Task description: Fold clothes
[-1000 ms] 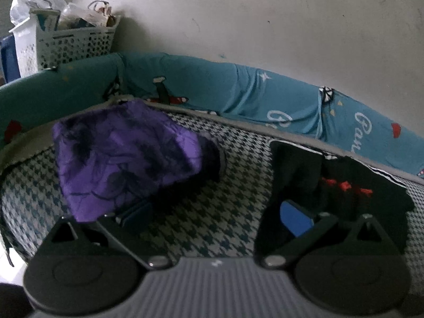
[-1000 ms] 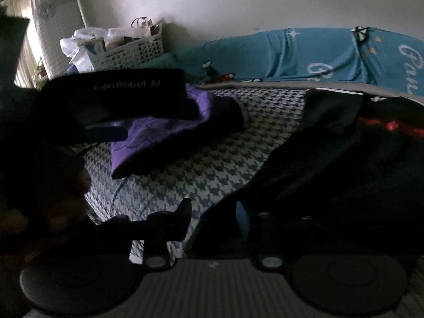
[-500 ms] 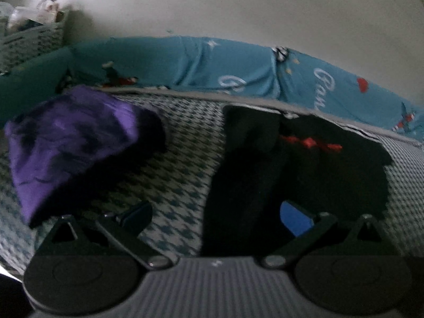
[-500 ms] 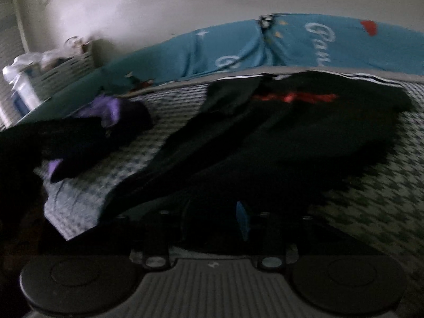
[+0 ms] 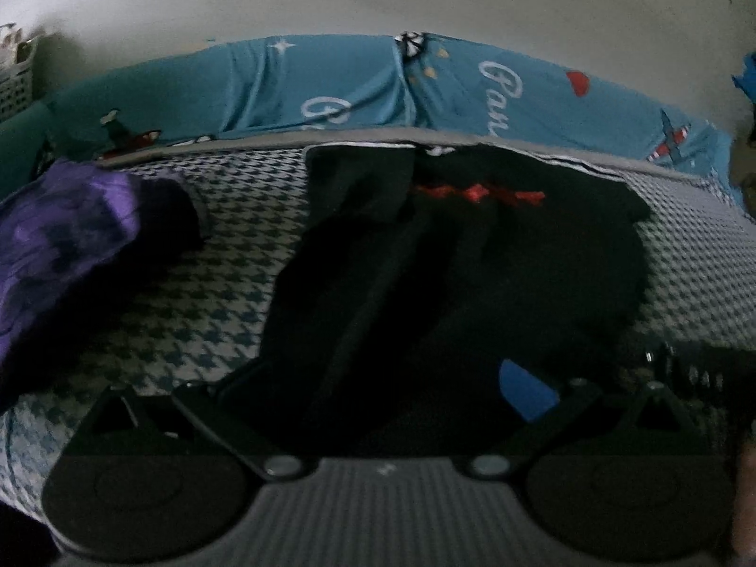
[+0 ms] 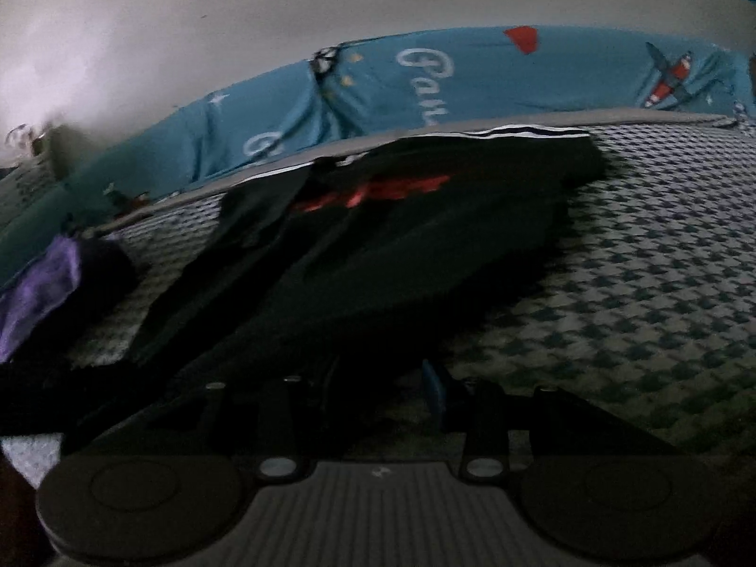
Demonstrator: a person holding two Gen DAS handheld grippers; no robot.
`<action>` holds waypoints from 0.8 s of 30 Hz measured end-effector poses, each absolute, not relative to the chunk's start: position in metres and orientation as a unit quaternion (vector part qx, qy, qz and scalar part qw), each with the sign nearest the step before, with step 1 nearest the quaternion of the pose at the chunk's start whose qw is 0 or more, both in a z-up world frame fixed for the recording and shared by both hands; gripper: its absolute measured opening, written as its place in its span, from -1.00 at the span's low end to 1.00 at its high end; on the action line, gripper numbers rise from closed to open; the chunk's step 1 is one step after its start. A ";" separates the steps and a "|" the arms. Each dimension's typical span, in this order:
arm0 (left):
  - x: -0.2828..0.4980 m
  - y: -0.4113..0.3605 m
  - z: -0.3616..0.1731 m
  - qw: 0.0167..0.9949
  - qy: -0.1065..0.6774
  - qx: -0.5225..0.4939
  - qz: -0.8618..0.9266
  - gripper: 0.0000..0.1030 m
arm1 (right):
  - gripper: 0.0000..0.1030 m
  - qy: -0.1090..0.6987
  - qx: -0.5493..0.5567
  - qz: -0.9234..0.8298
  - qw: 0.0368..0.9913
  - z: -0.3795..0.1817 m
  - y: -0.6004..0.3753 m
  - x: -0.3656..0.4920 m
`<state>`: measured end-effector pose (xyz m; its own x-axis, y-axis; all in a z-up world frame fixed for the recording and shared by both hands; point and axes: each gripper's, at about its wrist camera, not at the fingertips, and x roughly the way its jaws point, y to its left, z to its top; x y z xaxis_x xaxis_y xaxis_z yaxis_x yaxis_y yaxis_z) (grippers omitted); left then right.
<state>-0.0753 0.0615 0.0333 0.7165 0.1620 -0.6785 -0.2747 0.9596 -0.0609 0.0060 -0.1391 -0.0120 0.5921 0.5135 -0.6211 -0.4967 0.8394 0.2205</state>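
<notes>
A black garment (image 5: 449, 260) with a red print (image 5: 477, 193) lies spread on the houndstooth bed cover (image 5: 227, 283). My left gripper (image 5: 373, 387) is open, its fingers straddling the garment's near edge; the left finger is lost in the dark cloth. My right gripper (image 6: 382, 382) hovers at the near right edge of the black garment (image 6: 378, 260). Its jaws stand a narrow gap apart, and only the blue right pad (image 6: 434, 392) shows. A folded purple garment (image 5: 61, 227) sits to the left, also visible as the purple garment (image 6: 42, 279).
A teal printed cloth (image 5: 330, 85) runs along the back edge of the bed against a white wall. A white basket (image 5: 14, 80) sits far left. Bare houndstooth cover (image 6: 638, 283) stretches to the right of the black garment.
Both grippers have swung right. The left went from the purple garment to the black one. The right went from the black garment's left edge to its right edge. Neither jaw gap changed.
</notes>
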 end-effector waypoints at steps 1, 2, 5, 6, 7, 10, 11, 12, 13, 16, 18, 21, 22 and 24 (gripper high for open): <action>-0.073 0.058 0.033 0.923 0.359 -0.078 0.115 1.00 | -0.28 0.353 0.011 0.277 0.894 -0.013 -0.141 0.010; -0.071 0.056 0.034 0.923 0.359 -0.077 0.112 1.00 | -0.28 0.354 0.010 0.272 0.895 -0.014 -0.142 0.015; -0.066 0.049 0.034 0.924 0.360 -0.074 0.105 1.00 | -0.28 0.357 0.007 0.254 0.899 -0.016 -0.147 0.028; -0.064 0.047 0.034 0.925 0.360 -0.073 0.103 1.00 | -0.28 0.358 0.006 0.248 0.900 -0.017 -0.149 0.033; -0.062 0.045 0.033 0.924 0.361 -0.073 0.100 1.00 | -0.28 0.358 -0.001 0.246 0.901 -0.018 -0.148 0.036; -0.054 0.041 0.031 0.922 0.368 -0.073 0.096 1.00 | -0.28 0.357 -0.023 0.240 0.902 -0.021 -0.146 0.041; -0.051 0.040 0.030 0.921 0.370 -0.074 0.095 1.00 | -0.28 0.356 -0.027 0.239 0.903 -0.022 -0.145 0.043; -0.049 0.038 0.029 0.921 0.371 -0.074 0.093 1.00 | -0.28 0.356 -0.030 0.238 0.903 -0.023 -0.145 0.044; -0.048 0.037 0.029 0.921 0.372 -0.075 0.090 1.00 | -0.28 0.354 -0.034 0.236 0.904 -0.023 -0.144 0.045; -0.044 0.033 0.028 0.922 0.373 -0.071 0.081 1.00 | -0.28 0.347 -0.053 0.235 0.907 -0.026 -0.139 0.047; -0.042 0.028 0.029 0.923 0.372 -0.068 0.072 1.00 | -0.28 0.341 -0.066 0.233 0.908 -0.028 -0.136 0.049; -0.036 0.022 0.030 0.924 0.372 -0.068 0.054 1.00 | -0.28 0.342 -0.054 0.239 0.907 -0.027 -0.135 0.055; -0.034 0.019 0.030 0.925 0.372 -0.066 0.049 1.00 | -0.28 0.343 -0.045 0.242 0.907 -0.026 -0.135 0.058; -0.028 0.014 0.030 0.925 0.372 -0.062 0.042 1.00 | -0.28 0.346 -0.026 0.249 0.904 -0.024 -0.136 0.065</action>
<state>-0.0285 0.0138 0.0297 0.7203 0.0314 -0.6929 -0.1232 0.9889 -0.0833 0.0649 -0.1355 -0.0244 0.6367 0.4327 -0.6382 -0.4688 0.8744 0.1252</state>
